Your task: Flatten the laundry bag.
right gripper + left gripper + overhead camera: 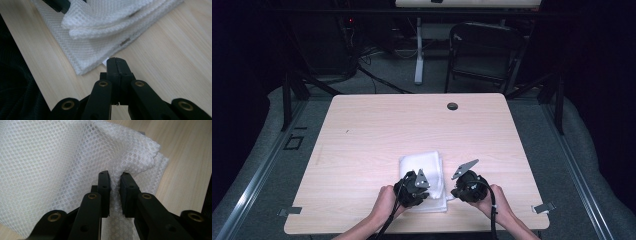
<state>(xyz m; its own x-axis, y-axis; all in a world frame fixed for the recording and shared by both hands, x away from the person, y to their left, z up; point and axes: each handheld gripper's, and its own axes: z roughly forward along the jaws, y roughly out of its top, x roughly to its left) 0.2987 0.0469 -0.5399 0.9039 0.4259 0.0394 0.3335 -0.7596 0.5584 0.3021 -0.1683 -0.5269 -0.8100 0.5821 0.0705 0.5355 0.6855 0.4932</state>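
Noted closest to the lens at 6 o'clock on the table: two hands, each with a gripper. Left gripper clamped on a raised fold of white mesh cloth, fabric pinched between the jaws. Right gripper at the cloth's 3 o'clock side, jaws pressed together at the hem corner; a small white tab seen at the tips, grip on it not confirmable. Cloth folded, lying flat near the front edge, centre.
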